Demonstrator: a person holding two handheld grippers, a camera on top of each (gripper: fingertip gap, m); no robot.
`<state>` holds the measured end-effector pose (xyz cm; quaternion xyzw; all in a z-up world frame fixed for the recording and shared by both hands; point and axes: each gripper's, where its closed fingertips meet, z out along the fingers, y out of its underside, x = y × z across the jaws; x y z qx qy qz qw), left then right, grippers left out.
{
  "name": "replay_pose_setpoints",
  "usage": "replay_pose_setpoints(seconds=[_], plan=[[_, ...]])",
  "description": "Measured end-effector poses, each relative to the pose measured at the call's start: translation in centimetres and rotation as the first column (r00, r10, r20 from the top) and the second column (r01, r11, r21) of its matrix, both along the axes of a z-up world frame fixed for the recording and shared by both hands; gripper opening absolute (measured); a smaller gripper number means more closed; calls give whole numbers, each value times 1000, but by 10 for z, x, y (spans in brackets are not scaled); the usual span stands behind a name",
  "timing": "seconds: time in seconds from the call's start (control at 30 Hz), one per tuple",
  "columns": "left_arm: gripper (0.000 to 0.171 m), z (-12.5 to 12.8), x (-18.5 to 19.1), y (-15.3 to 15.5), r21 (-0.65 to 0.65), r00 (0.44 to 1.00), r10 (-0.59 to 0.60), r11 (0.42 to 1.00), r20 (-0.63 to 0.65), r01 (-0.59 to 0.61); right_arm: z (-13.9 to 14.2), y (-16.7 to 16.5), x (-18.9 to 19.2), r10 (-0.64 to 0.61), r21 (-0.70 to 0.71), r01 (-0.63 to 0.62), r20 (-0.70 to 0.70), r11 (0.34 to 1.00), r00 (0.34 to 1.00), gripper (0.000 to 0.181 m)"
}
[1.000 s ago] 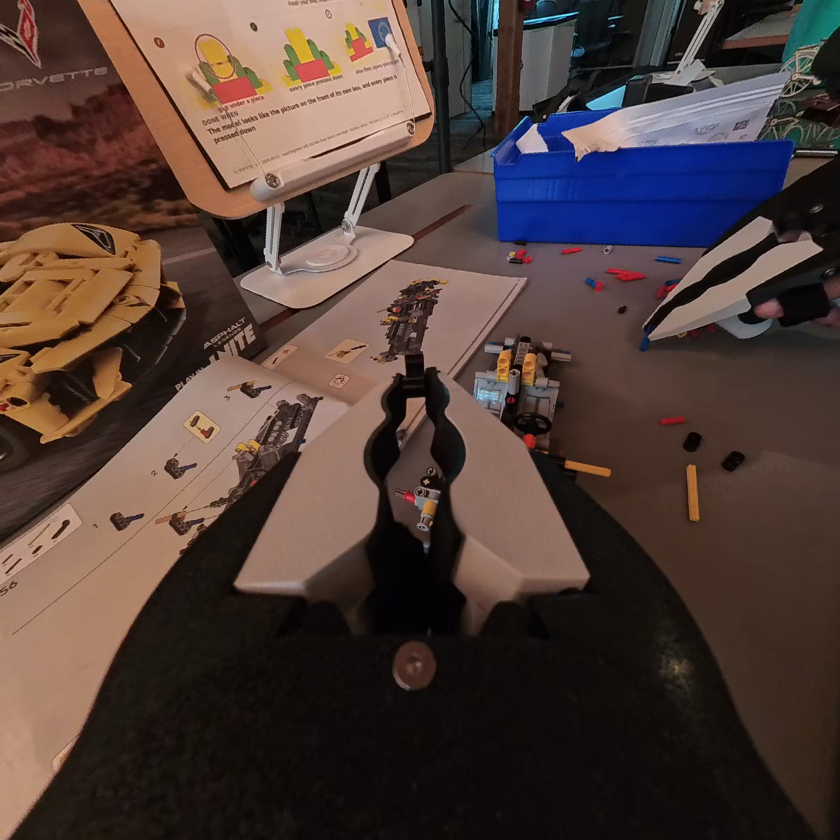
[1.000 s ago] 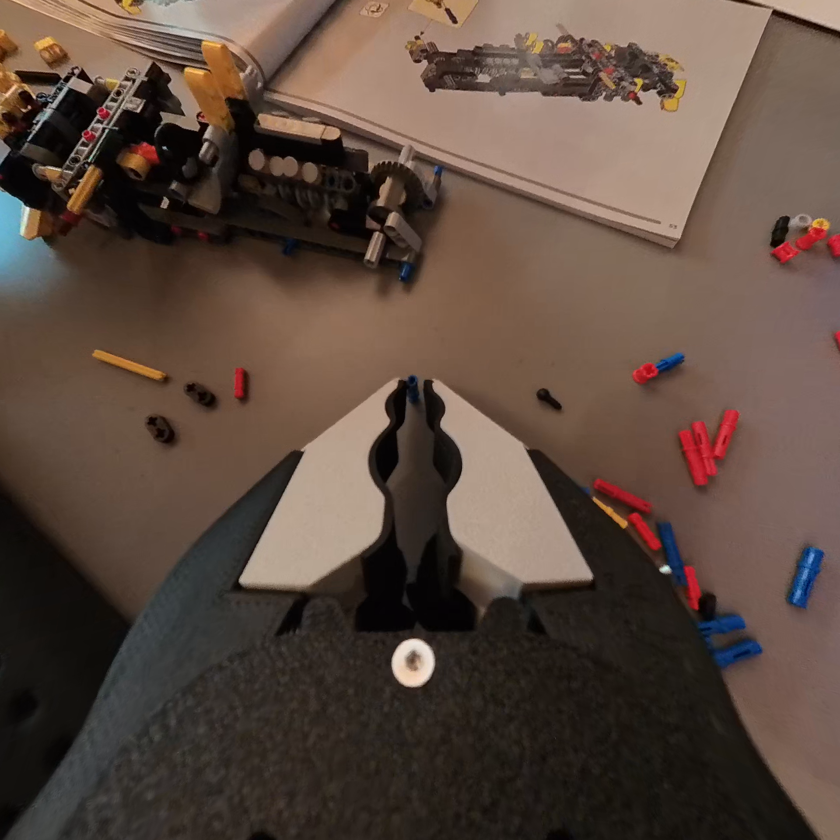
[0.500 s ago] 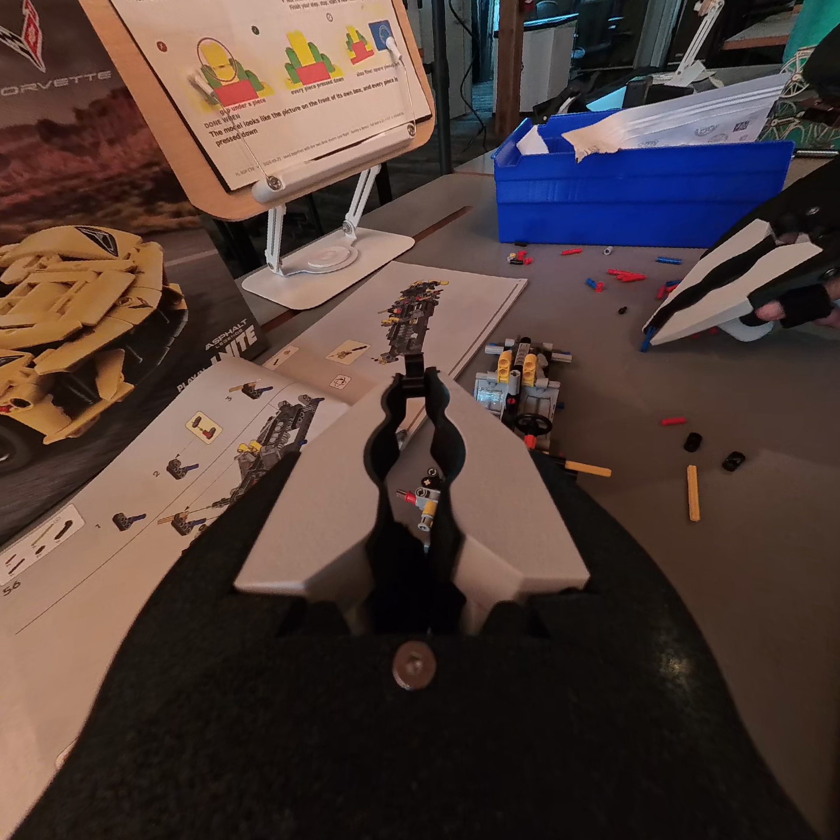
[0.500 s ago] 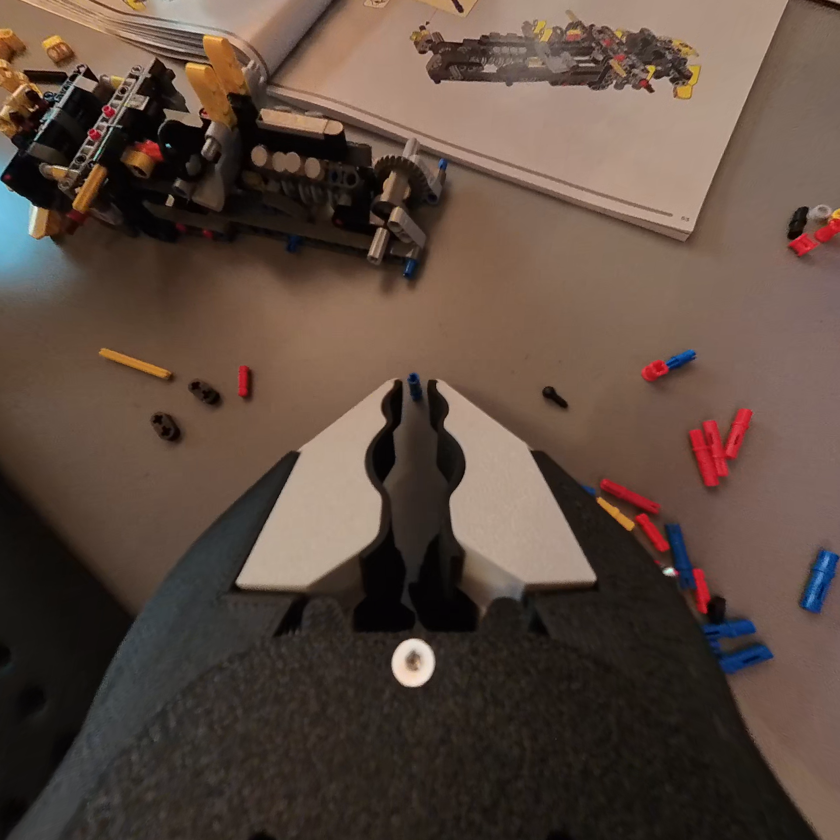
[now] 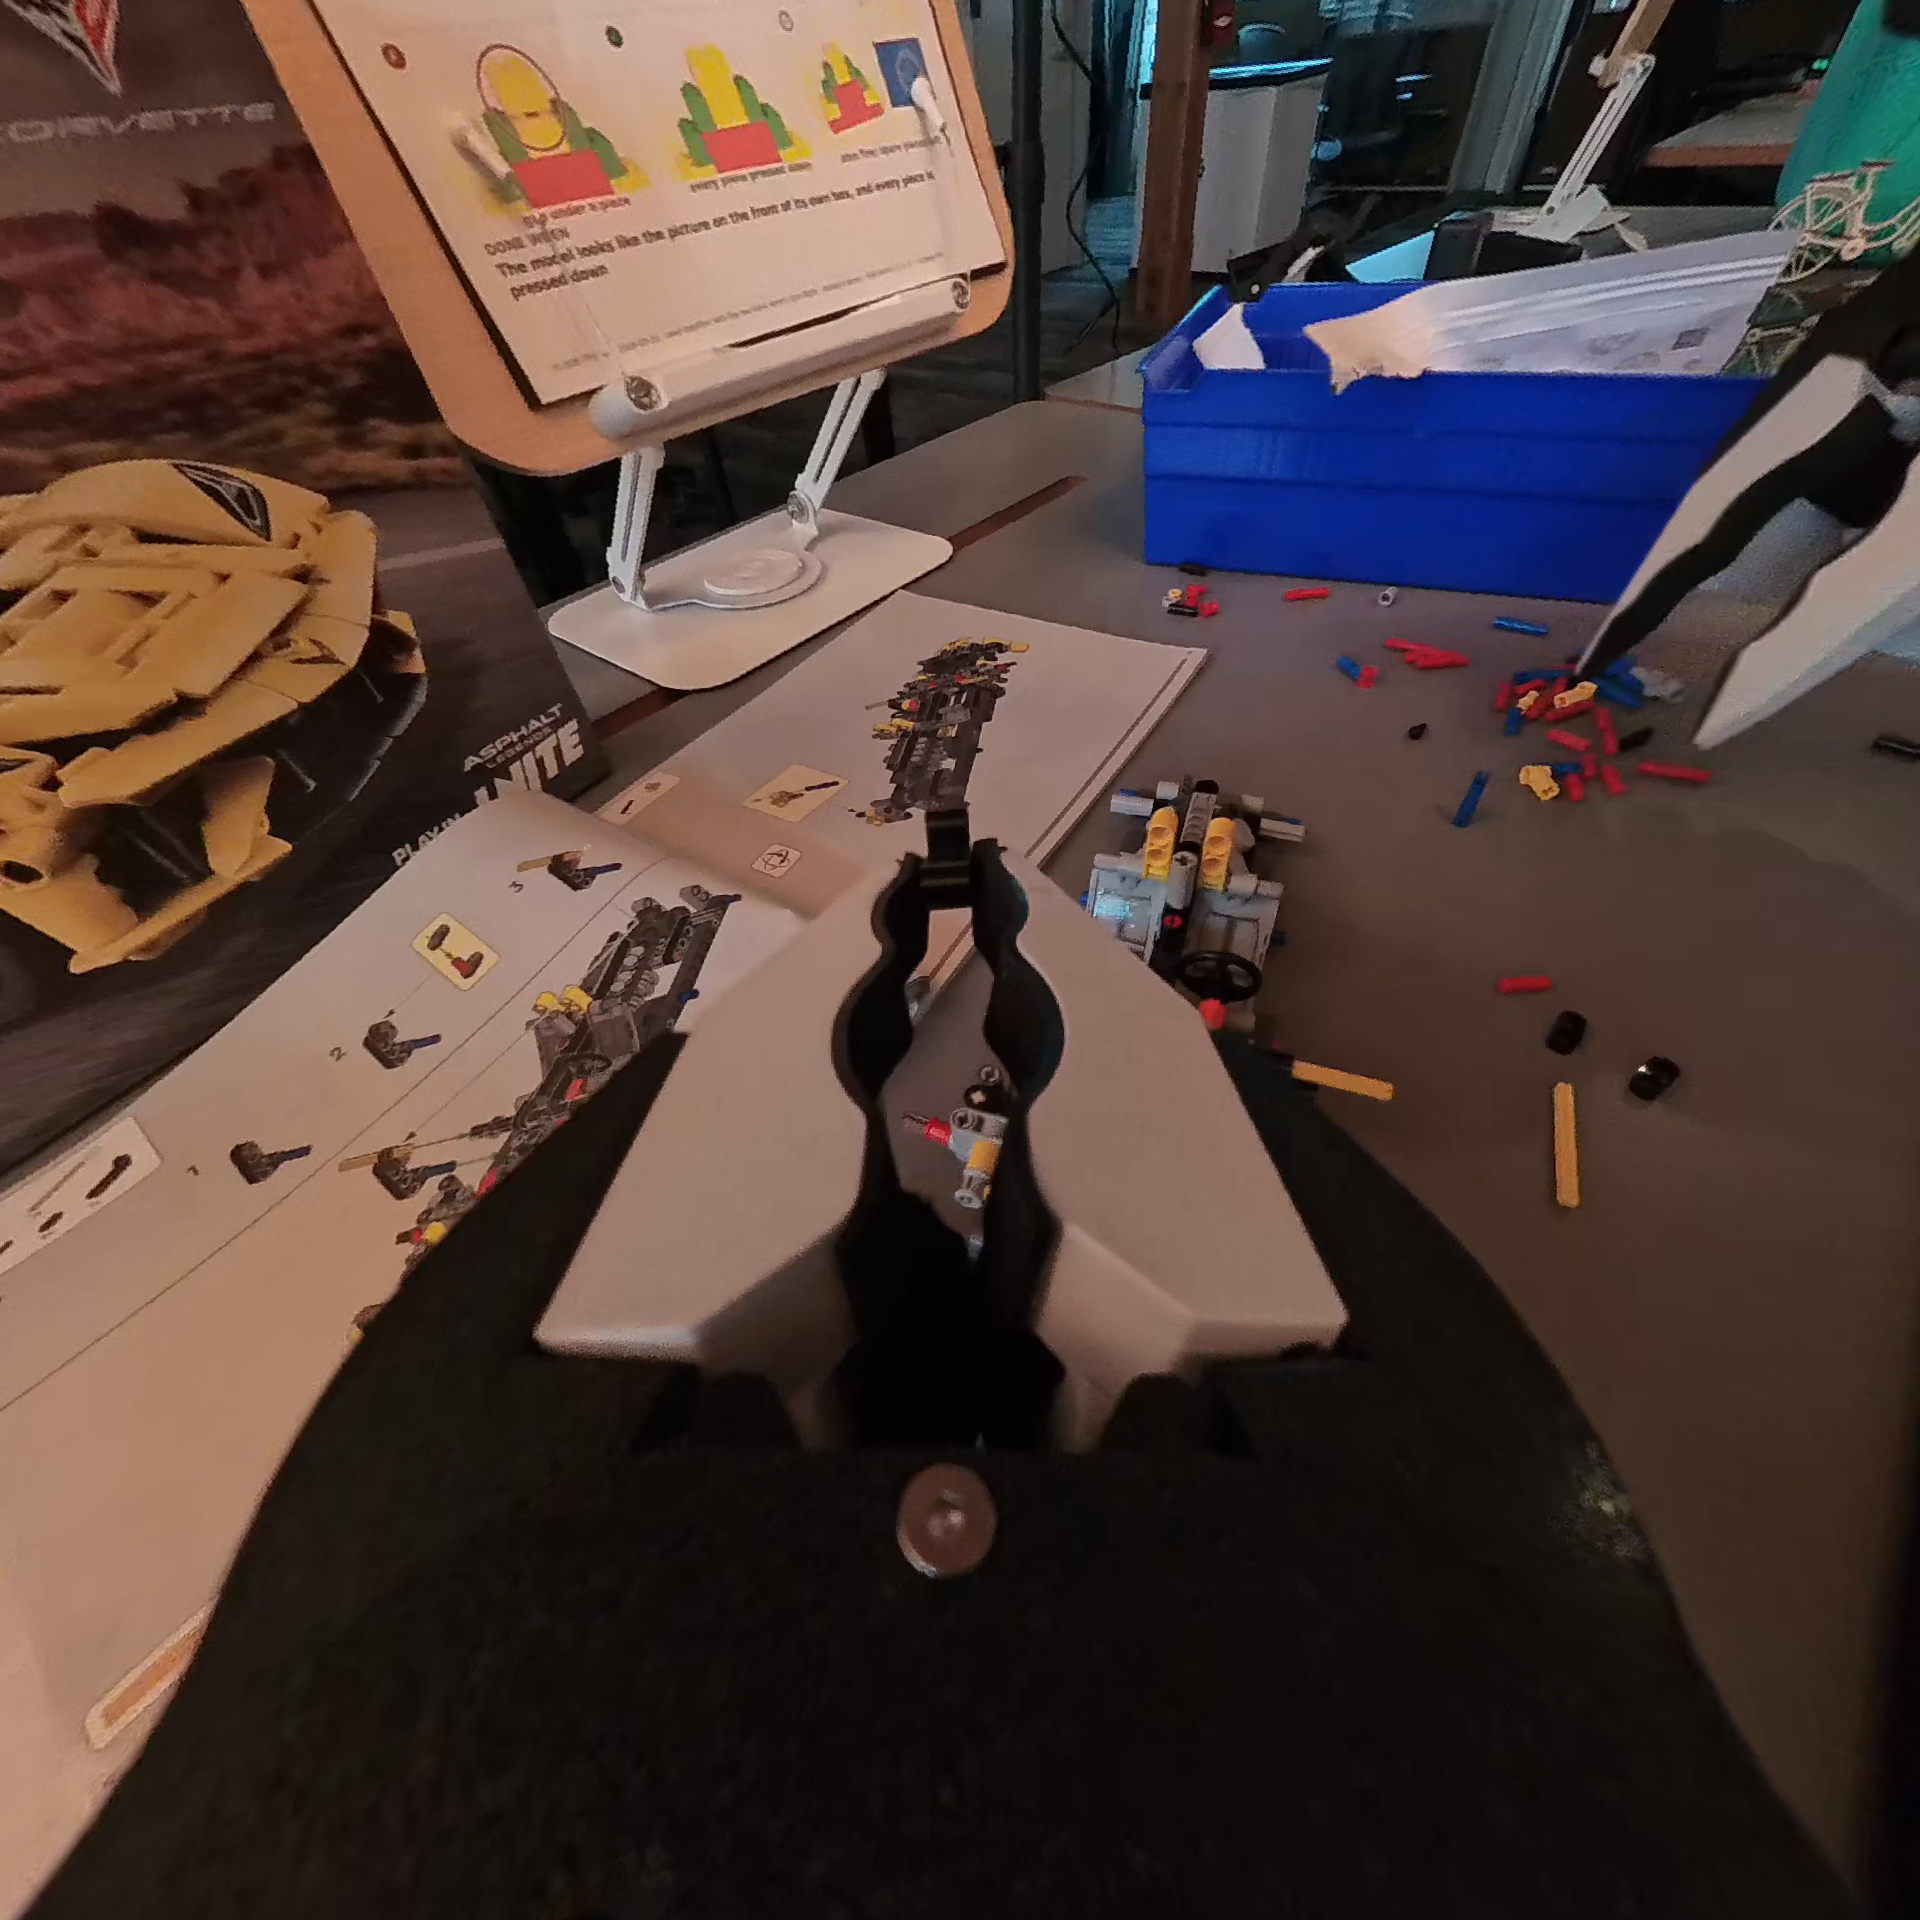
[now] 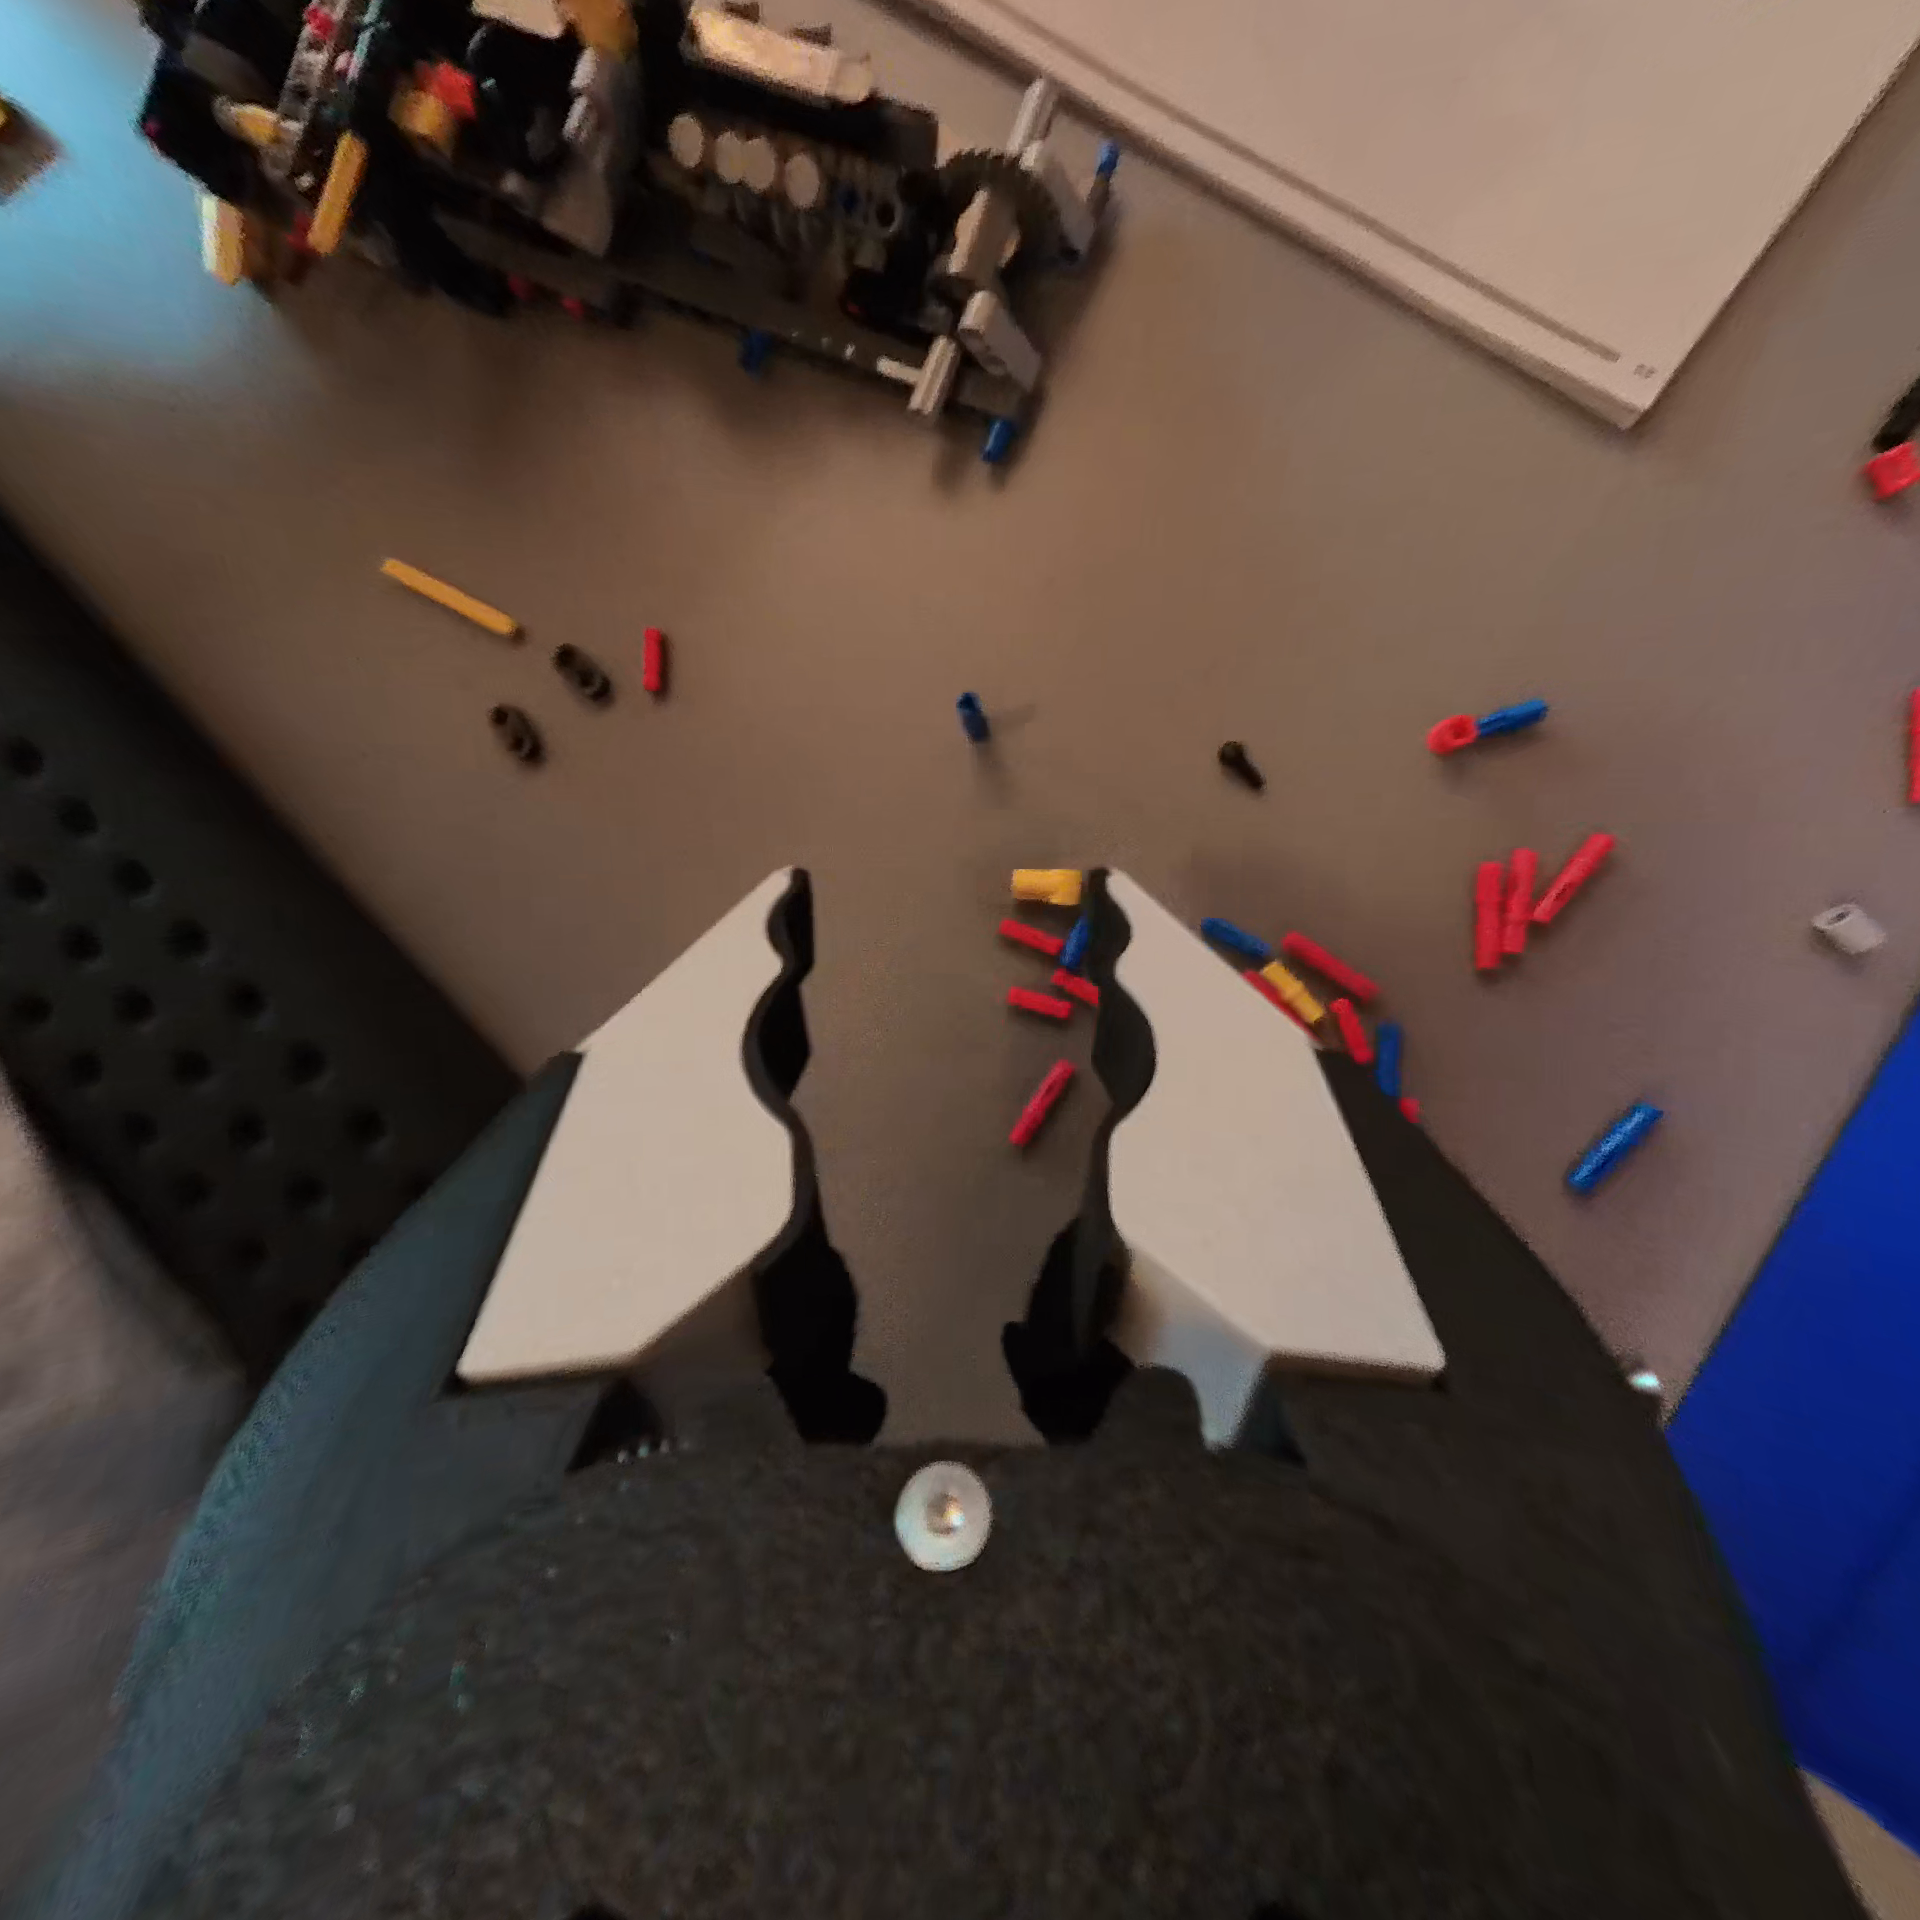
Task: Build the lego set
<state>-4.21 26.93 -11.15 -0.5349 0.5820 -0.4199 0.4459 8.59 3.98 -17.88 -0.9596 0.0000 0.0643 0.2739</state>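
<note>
Both grey fingers of the left gripper (image 5: 947, 871) are pressed together on a small black lego piece (image 5: 945, 844) that sticks up from between their tips, above the open white instruction booklet (image 5: 312, 1039). Two fingers of the right gripper (image 6: 948, 883) stand wide apart and hold nothing; their tips hover over the grey table (image 6: 1143, 540) at the edge of a scatter of red, blue and yellow pins (image 6: 1049, 966), whose number I cannot count because many overlap or are blurred. One small blue pin (image 6: 970, 717) lies alone ahead of the tips. Beyond it sits the one partly built black and grey lego chassis (image 6: 665, 197). To its near left lie one yellow axle (image 6: 449, 598), two black connectors (image 6: 549, 698) and one red pin (image 6: 652, 659). A blue plastic bin (image 5: 1444, 488) stands behind.
</note>
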Motion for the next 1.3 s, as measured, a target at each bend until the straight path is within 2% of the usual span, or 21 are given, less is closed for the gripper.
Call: replay_pose_setpoints(seconds=[0.1, 0.2, 0.37, 0.5, 0.87, 1.17, 1.3], plan=[[5, 1, -1, 3, -39, 1000, 4, 999, 6, -4, 6, 0, -6, 51, 11, -51, 18, 999, 999, 51], [5, 3, -2, 5, -69, 1000, 5, 998, 16, -4, 10, 1, -4, 82, -3, -82, 74, 997, 994, 39], [5, 3, -2, 6, -127, 1000, -3, 992, 19, 5, 7, 3, 1, 180, -107, -162, 187, 981, 966, 34], [5, 2, -3, 8, -159, 1000, -1, 987, 16, 3, -1, 8, 2, 250, -154, -223, 190, 963, 949, 32], [5, -2, -3, 11, -129, 1000, 13, 992, -5, -13, -28, 23, 0, 416, -261, -369, 155, 892, 896, 26], [5, -4, -3, 12, -116, 1000, 16, 993, -16, -17, -35, 38, -1, 462, -281, -405, 178, 870, 869, 22], [5, -4, -3, 13, -116, 1000, 18, 993, -15, -20, -37, 39, -3, 489, -300, -428, 167, 853, 856, 15]])
